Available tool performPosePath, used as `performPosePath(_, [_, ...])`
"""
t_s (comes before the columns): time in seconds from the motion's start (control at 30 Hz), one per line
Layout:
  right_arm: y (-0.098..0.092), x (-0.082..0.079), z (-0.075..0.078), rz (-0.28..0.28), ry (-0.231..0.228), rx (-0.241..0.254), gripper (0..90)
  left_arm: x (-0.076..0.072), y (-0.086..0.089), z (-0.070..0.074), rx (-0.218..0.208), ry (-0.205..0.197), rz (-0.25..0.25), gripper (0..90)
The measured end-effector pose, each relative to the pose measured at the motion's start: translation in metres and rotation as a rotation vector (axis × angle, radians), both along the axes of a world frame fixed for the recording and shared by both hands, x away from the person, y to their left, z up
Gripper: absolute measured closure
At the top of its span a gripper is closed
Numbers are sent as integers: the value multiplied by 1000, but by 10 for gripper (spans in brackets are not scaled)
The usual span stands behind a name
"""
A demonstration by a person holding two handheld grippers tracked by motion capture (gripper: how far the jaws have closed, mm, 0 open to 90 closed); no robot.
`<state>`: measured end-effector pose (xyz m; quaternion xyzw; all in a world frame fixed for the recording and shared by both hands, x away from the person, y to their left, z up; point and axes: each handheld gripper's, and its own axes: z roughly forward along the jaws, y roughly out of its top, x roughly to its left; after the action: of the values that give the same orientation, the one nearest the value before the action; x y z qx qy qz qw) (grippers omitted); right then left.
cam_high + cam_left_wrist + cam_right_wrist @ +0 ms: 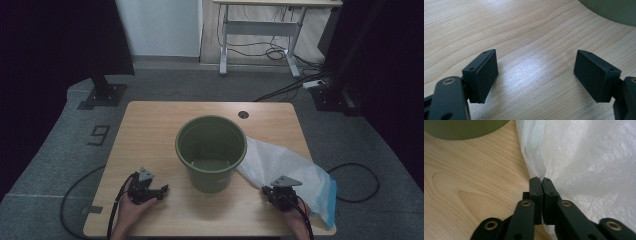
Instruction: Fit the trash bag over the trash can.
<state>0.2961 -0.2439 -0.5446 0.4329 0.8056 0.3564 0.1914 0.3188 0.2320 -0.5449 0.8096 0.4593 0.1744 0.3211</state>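
A green bucket (211,152) stands upright near the middle of the wooden counter (150,130), its mouth open to the high view. To its right a thin white plastic bag (280,165) lies spread flat on the counter, one edge lying against the bucket's base, the far end reaching the counter's right edge, where a blue strip (330,197) shows along its border.

The right claw (276,192) sits low on the near right part of the counter, at the near edge of the bag. In the right gripper view the right claw (541,180) has its two black jaws pressed together, and a gathered fold of the plastic bag (586,170) rises straight out from between their tips, so it is pinching the bag's edge. The film stands up in a narrow pleat just above the tips and fans out to the right over the wood. The bucket (464,128) shows as a green curve at the top left of that view, close by but apart from the jaws.

The left claw (161,190) rests at the near left of the counter, just beside the bucket and not touching it. In the left gripper view the left claw (536,75) is spread wide, with bare wood between its pads (486,77) and nothing held. The bucket's wall (614,10) curves across the top right corner there.
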Motion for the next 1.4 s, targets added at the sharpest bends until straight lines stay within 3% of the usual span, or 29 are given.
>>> performPosePath(0.03, [2, 1, 1, 9, -6, 27, 615, 0, 0, 0, -1, 1, 1, 190])
performPosePath(0.07, [3, 3, 2, 11, -3, 44, 545, 1, 0, 0, -2, 1, 2, 189])
performPosePath(0.1, [3, 3, 2, 11, -3, 44, 545, 1, 0, 0, -2, 1, 2, 188])
performPosePath(0.13, [9, 11, 5, 10, 7, 98, 434, 1, 0, 0, -1, 1, 2, 187])
performPosePath(0.3, [35, 32, 4, -17, -43, 54, 382, 1, 0, 0, -1, 1, 2, 187])
performPosePath(0.47, [52, 48, -3, -23, -55, -9, 400, 1, 0, 0, -1, 1, 2, 187])
performPosePath(0.6, [56, 56, -7, -29, -41, 3, 429, 1, 0, 0, -1, 1, 2, 187])
performPosePath(0.63, [57, 60, -7, -29, -43, 8, 551, 1, 0, 0, -1, 1, 2, 187])
performPosePath(0.7, [57, 60, -6, -14, -46, 14, 680, 1, 0, 0, -1, 1, 2, 187])
performPosePath(0.73, [57, 60, -6, -14, -46, 14, 680, 1, 0, 0, -1, 1, 2, 187])
performPosePath(0.87, [56, 60, -5, 4, -47, -6, 876, 1, 0, 0, -1, 1, 2, 187])
performPosePath(0.97, [51, 59, -2, -6, -61, 10, 886, 1, 0, 0, -1, 1, 2, 187])
performPosePath(1.07, [39, 53, 10, -43, -117, 61, 887, 1, 0, 0, -1, 1, 3, 187])
performPosePath(1.3, [21, 42, 28, -93, -197, 132, 887, 1, 0, 0, -1, 1, 2, 187])
performPosePath(1.4, [17, 40, 32, -105, -212, 150, 887, 1, 0, 0, -1, 1, 2, 187])
